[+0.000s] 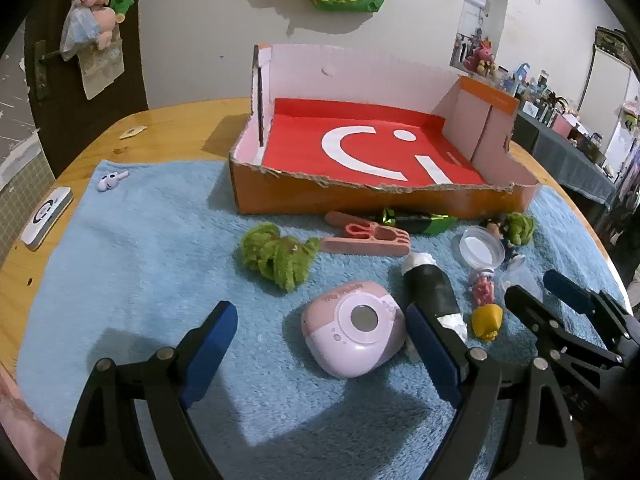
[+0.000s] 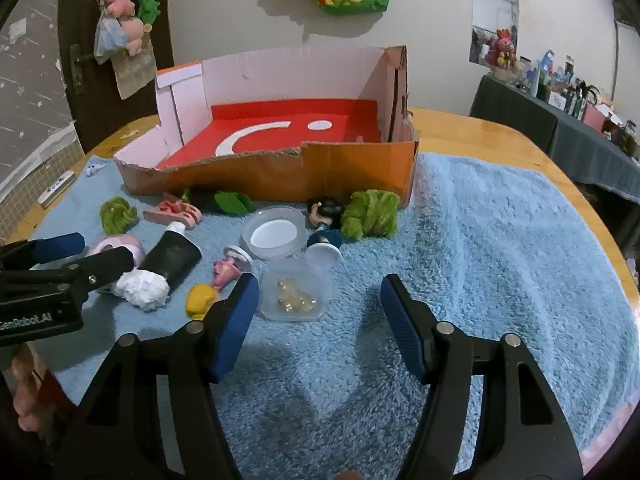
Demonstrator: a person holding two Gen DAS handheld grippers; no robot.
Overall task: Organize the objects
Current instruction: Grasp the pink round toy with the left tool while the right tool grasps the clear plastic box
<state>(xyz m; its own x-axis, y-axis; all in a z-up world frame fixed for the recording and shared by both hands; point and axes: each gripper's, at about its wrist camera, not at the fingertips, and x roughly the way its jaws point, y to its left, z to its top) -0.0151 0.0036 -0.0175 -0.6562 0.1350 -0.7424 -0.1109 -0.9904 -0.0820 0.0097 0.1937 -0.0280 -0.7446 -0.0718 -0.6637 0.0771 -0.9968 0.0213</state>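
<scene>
Spread over a round wooden table [image 1: 180, 128], a blue fleece towel [image 1: 140, 264] carries the whole clutter, and an open cardboard box [image 2: 280, 176] with a red floor is set at its far edge, still empty. Nothing has been sorted yet, so the first pick appears to be in hand. A pink toy camera [image 1: 354, 328] lies on the towel between the spread jaws of the left gripper [image 1: 320, 344], which is held apart and clamped on nothing. Just right of it lie a black tube with a white cap [image 1: 430, 288] and a small yellow figure [image 1: 487, 322]. Farther back, a green fuzzy toy [image 1: 278, 258] and a pink clip [image 1: 366, 238] are seen in front of the box. The right gripper [image 2: 316, 320] is also held apart and empty, with a clear lidded container [image 2: 298, 292] just beyond its tips. Next, the left jaws would probably be lowered around the camera and closed squarely on its rounded, slippery-looking body before it is carried to the box.
</scene>
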